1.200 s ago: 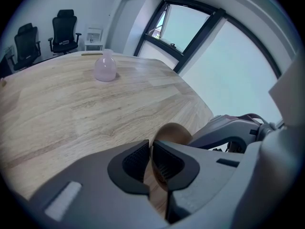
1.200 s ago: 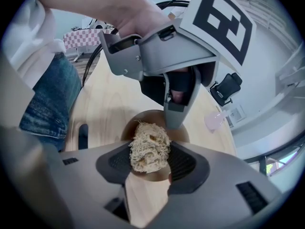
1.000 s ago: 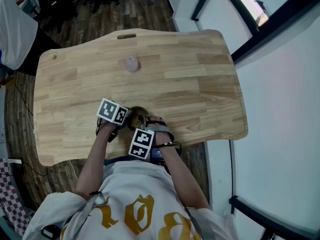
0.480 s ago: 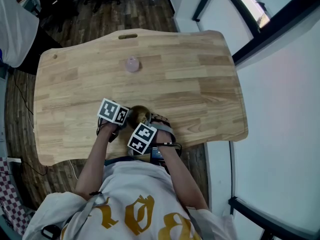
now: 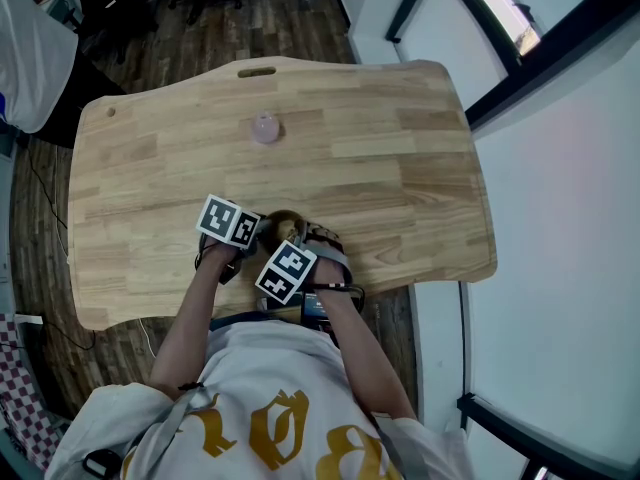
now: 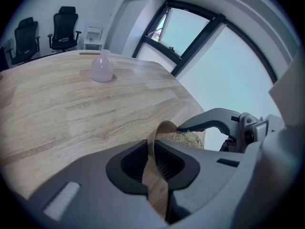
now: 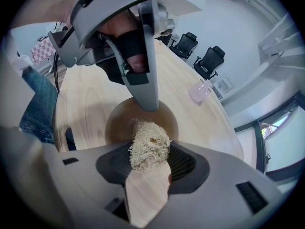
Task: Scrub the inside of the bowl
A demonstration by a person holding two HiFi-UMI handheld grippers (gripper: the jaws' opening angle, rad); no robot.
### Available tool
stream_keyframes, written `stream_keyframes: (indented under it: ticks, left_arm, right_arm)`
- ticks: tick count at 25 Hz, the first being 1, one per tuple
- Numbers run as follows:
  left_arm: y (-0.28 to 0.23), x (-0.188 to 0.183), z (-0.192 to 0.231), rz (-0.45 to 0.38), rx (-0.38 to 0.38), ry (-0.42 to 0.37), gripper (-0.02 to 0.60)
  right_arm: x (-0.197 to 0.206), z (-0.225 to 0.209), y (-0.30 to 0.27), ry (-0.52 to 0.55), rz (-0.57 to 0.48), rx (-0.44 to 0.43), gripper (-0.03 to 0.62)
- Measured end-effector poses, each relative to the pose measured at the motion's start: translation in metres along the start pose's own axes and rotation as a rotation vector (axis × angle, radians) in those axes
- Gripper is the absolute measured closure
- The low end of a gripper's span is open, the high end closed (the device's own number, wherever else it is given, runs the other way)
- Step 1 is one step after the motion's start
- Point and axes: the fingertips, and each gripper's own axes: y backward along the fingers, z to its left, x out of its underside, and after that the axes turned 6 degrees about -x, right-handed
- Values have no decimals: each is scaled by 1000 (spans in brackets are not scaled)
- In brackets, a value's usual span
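Wooden bowl [image 7: 116,125] rim gripped by left claw [image 6: 151,154], scrubber [image 7: 148,144] seemingly inside.

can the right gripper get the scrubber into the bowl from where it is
Probably yes. The right gripper holds the scrubber at the bowl's open mouth. The left gripper clamps only the far rim, so most of the inside looks free.

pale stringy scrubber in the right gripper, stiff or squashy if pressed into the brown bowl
The pale fibrous scrubber probably squashes easily: loose strands bulge between the right gripper's shut jaws. It looks airy, so likely light. Its rough fibres should drag rather than slip on the brown wooden bowl.
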Motion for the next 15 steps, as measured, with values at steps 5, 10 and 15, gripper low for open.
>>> stream_keyframes:
  ticks: [5, 10, 15]
  left_arm:
    - [1, -1, -4, -13, 33, 30, 545]
    - [-1, 2, -7, -8, 40, 33, 543]
    - [-2, 3, -7, -8, 55, 57, 541]
  right_arm:
    - [-6, -2, 4, -3, -25, 15, 404]
    - [-8, 2, 3, 1, -38, 4, 404]
    - [-10, 6, 2, 0, -53, -14, 404]
